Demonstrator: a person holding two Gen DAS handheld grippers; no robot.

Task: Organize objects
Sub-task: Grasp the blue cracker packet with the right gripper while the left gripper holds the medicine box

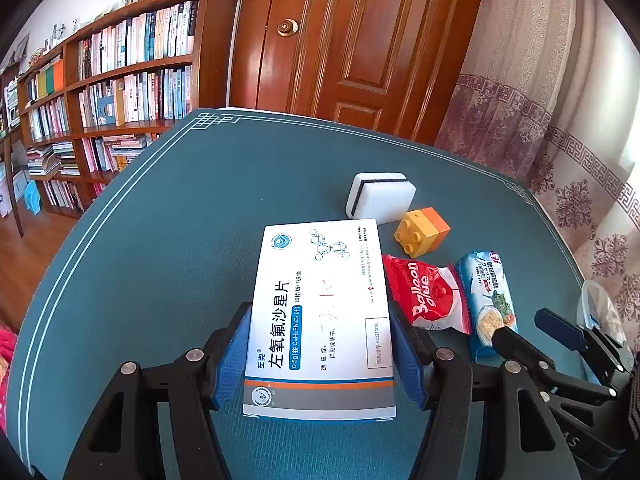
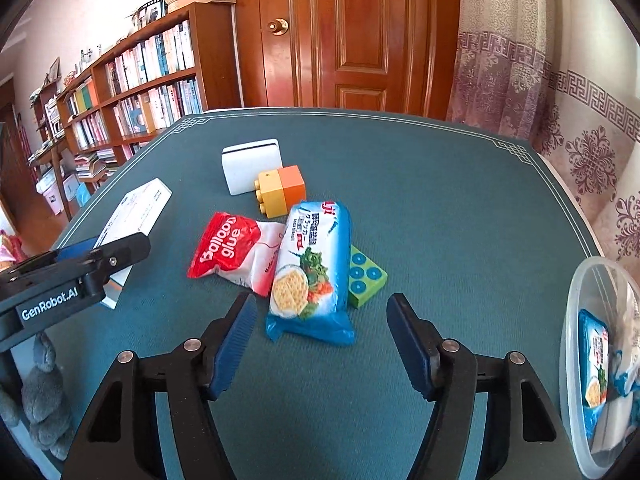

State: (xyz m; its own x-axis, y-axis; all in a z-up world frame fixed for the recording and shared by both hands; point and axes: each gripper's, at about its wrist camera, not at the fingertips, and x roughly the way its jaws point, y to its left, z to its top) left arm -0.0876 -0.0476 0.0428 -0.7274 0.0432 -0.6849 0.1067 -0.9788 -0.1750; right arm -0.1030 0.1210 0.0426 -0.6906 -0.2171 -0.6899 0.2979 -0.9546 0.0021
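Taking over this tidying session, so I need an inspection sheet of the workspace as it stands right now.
Surface: teal table mat, white border lines.
Job's things: medicine box; white sponge block; yellow-orange brick; red Balloon glue packet; blue cracker pack lying partly over a green brick; clear container already holding another cracker pack.
Clutter: nothing seen.
Grippers: left gripper clamps the medicine box; right gripper open, empty, near the cracker pack.
Cables: nothing seen.
Surroundings: bookshelf, wooden door, curtain.

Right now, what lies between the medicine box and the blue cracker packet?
The red Balloon glue packet lies between the medicine box and the blue cracker packet, touching the packet; the right wrist view shows it.
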